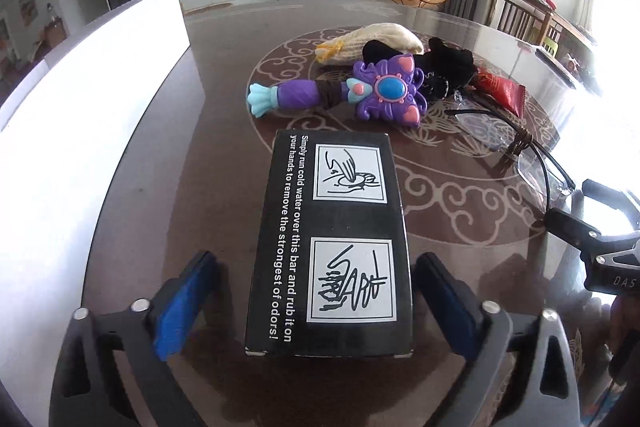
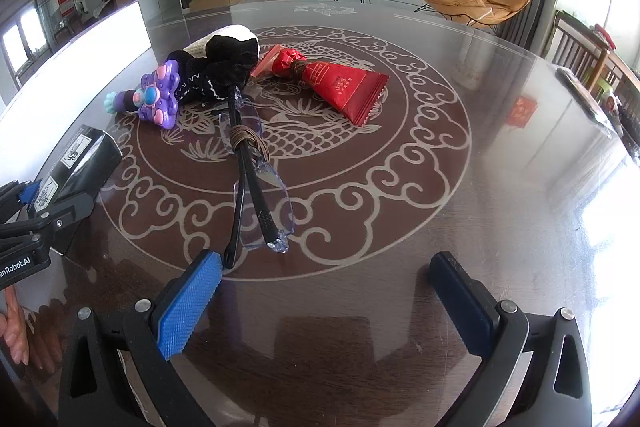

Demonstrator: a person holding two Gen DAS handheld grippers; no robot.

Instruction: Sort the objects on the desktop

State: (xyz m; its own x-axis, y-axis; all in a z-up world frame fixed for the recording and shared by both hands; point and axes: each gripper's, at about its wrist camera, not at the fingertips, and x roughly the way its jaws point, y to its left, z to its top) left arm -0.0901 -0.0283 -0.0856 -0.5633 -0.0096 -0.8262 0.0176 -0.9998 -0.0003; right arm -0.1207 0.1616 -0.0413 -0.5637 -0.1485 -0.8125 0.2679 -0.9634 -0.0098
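A black box (image 1: 332, 243) with white print lies on the table between the fingers of my left gripper (image 1: 320, 307), which is open, with a gap on each side of the box. Beyond the box lie a purple toy wand (image 1: 352, 91), a black cloth (image 1: 440, 71), a cream knit pouch (image 1: 372, 43), a red packet (image 2: 344, 87) and clear glasses (image 2: 252, 171) with brown cord wound round them. My right gripper (image 2: 326, 299) is open over bare table. The glasses' temple tips end just ahead of its left finger (image 2: 188, 311).
A large white panel (image 1: 80, 115) stands along the left side of the dark patterned glass table (image 2: 480, 187). The left gripper (image 2: 40, 215) and box (image 2: 80, 159) show at the right wrist view's left edge. A chair (image 2: 580, 55) stands at the table's far right.
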